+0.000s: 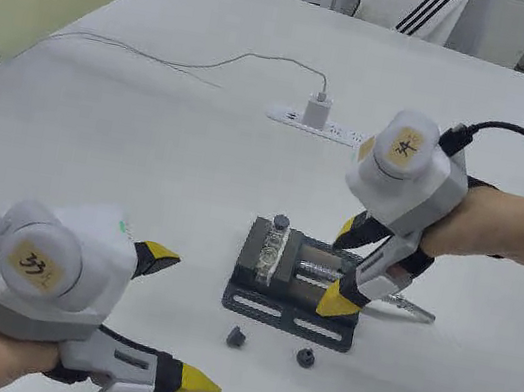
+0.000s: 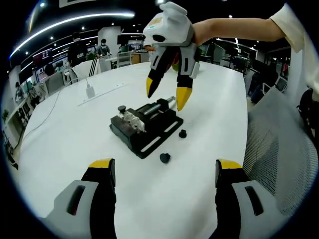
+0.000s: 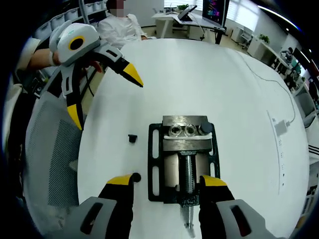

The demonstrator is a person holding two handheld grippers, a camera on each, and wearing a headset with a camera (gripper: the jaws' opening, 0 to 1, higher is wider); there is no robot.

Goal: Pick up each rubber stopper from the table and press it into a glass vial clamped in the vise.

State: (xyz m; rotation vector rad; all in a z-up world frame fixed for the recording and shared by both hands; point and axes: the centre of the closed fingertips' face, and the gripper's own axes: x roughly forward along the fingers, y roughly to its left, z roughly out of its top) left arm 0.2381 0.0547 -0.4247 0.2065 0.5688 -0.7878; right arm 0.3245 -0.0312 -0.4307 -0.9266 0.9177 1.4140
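Open table (image 1: pixel 151 136) around vise (image 1: pixel 272 310), right claw (image 1: pixel 340 269) over its screw (image 3: pixel 187 172), power strip (image 1: pixel 320 125) behind

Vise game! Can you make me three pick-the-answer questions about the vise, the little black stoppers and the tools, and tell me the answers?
1. Where are the loose stoppers?
A. on the table beside the vise
B. on the floor
C. on a shelf

2. How many vials in the vise have a stopper in?
A. none
B. one
C. all

3. How is the left tool?
A. shut on a stopper
B. shut on a vial
C. open, holding nothing

Answers:
1 A: both lie on the white top near the vise base.
2 B: the right gripper view shows one dark cap beside two open mouths.
3 C: its yellow tips stand wide apart with nothing between them.
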